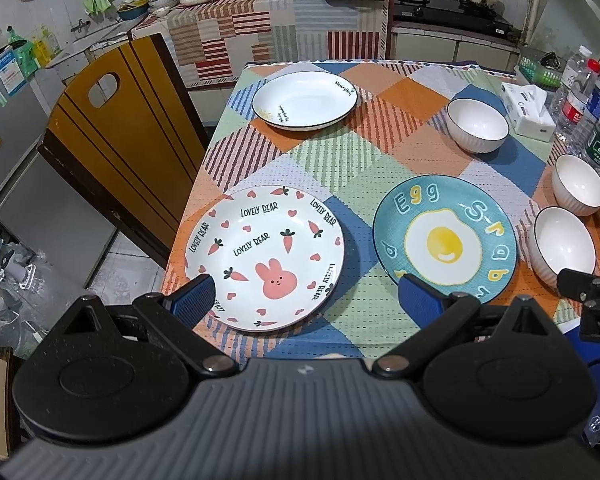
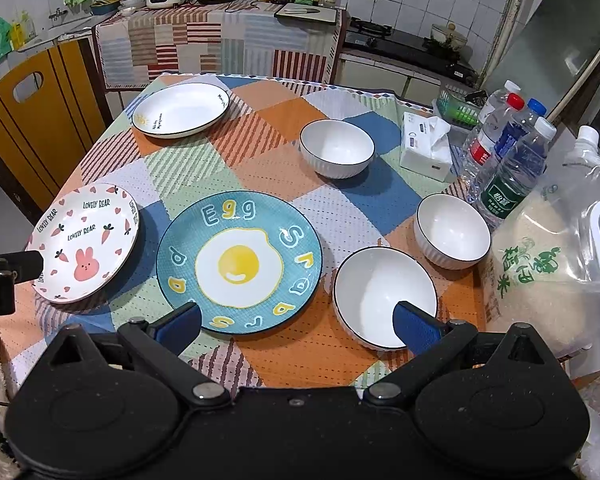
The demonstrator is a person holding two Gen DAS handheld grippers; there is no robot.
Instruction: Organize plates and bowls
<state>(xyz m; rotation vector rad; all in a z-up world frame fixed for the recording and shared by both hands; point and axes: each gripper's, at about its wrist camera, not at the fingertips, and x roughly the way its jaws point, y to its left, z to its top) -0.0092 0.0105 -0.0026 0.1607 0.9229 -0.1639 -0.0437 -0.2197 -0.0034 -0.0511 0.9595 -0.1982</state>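
Nothing stacked or gathered yet, judging from the layout: all six dishes lying singly on the surface (image 2: 260,128), none touching another. Three plates spread over the left and middle: a rabbit plate (image 1: 264,262) near left, an egg plate (image 2: 239,262) near centre just beside it, a plain white plate (image 1: 304,100) far left, well apart from both. Three white bowls on the right: one far bowl (image 2: 337,153), one middle bowl (image 2: 452,230) near the water bottles (image 2: 508,152), one near bowl (image 2: 384,296) beside the rice bag (image 2: 556,264). Left hand-held gripper (image 1: 306,300) hovering above the near edge over the rabbit plate, fingers spread wide, holding nothing. Right hand-held gripper (image 2: 298,326) likewise spread wide and empty, poised between the egg plate and the near bowl, its right finger in front of that bowl's rim. Still to do, by the look of it: everything, probably plates piled together and bowls nested together. Task apparently at its very start.
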